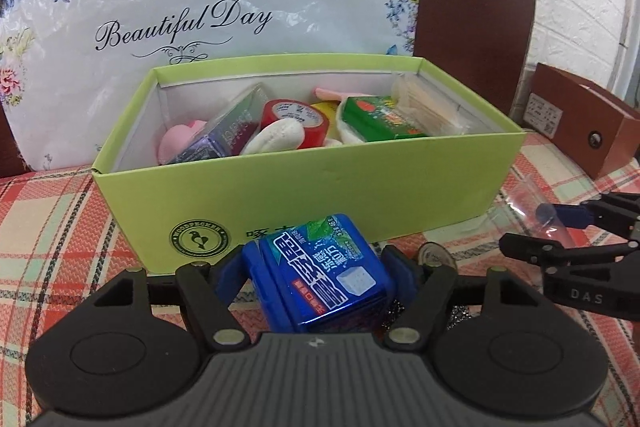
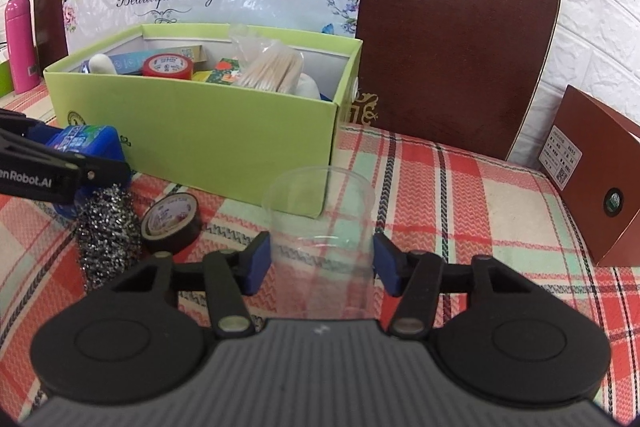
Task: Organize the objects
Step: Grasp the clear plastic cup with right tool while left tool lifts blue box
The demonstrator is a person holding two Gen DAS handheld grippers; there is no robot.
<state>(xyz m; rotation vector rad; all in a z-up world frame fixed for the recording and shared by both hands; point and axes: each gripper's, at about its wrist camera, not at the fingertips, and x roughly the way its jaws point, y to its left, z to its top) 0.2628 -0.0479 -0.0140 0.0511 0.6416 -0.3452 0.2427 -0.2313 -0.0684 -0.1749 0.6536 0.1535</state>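
Green box (image 1: pixel 304 187) crammed: red tape roll (image 1: pixel 296 117), toothpicks (image 2: pixel 272 69). Left fingers (image 1: pixel 316 277) grasp blue gum tin (image 1: pixel 320 279); right fingers (image 2: pixel 322 263) clamp empty clear cup (image 2: pixel 320 223).

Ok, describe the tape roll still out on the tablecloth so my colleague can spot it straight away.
Find the green box on the plaid tablecloth. In front of its near wall, beside the steel wool scourer, lies the black tape roll. It is black with a pale printed core, unlike the red roll already inside the box.
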